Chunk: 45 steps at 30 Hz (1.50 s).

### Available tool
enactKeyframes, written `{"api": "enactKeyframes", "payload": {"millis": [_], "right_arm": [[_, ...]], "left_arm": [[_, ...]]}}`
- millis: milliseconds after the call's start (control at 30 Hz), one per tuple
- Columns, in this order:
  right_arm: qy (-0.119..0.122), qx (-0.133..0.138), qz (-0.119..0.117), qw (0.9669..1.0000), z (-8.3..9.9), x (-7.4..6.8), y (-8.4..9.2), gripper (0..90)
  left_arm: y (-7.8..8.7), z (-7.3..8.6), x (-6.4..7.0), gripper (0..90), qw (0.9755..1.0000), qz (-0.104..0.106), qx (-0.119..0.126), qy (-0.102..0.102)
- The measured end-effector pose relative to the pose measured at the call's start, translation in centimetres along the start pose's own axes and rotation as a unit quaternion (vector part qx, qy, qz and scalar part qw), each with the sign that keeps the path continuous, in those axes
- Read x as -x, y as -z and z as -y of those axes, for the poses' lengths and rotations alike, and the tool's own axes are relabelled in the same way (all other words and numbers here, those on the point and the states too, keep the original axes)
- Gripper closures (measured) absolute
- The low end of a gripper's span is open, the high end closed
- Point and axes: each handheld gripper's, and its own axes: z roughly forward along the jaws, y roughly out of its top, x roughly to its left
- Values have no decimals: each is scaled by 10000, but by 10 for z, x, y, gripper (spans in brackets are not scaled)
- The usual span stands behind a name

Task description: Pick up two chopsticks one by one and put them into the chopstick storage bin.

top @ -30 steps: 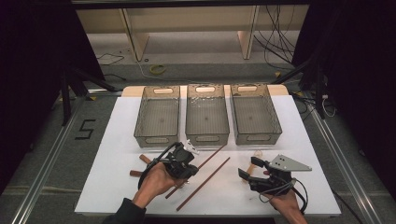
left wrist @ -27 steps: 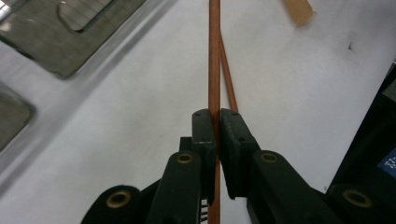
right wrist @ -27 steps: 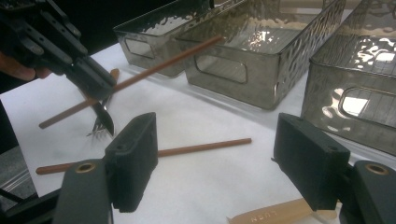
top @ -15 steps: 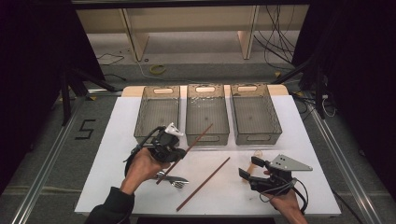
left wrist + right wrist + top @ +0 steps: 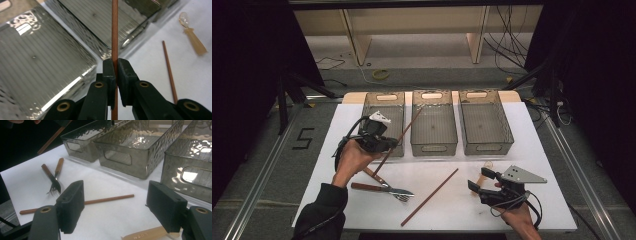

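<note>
Three bins (image 5: 433, 122) are sitting in a row on the white table (image 5: 542, 150). The left gripper (image 5: 384, 144) is clamping a chopstick (image 5: 404, 132) near its lower end, the stick slanting up over the left and middle bins. The right gripper (image 5: 482, 182) is resting wide open on the table, a second chopstick (image 5: 430, 196) lying just left of it, near a fork (image 5: 382, 188) and a spoon (image 5: 484, 172).

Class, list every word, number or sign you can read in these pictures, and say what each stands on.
"5": a dark figure on the floor, left of the table.
Embossed letters on the pale spoon handle in the right gripper view: too blurred to read.
Nothing else carries text.
</note>
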Motion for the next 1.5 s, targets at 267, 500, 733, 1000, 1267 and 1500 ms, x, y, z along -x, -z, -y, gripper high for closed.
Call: {"api": "enactKeyframes", "payload": {"millis": [267,500,733,1000,1267,1500], "right_arm": [[-30,-1,-4,10000,0,2,-1,312],[-39,-9,-13,10000,0,1,-1,312],[-46,-18,-29,10000,1,2,-2,312],[-72,-34,-36,10000,1,3,-3,312],[-93,-32,-51,9999,1,3,-3,312],[-98,-45,-62,9999,1,4,-3,312]], "left_arm": [[2,-13,-25,843,9996,-139,129,185],[6,-21,-45,843,9986,-262,297,355],[4,-27,-65,843,9973,-415,368,483],[1,-35,-83,843,9954,-586,496,570],[-9,-41,-100,843,9938,-735,512,653],[-11,-41,-109,843,9923,-831,578,717]]}}
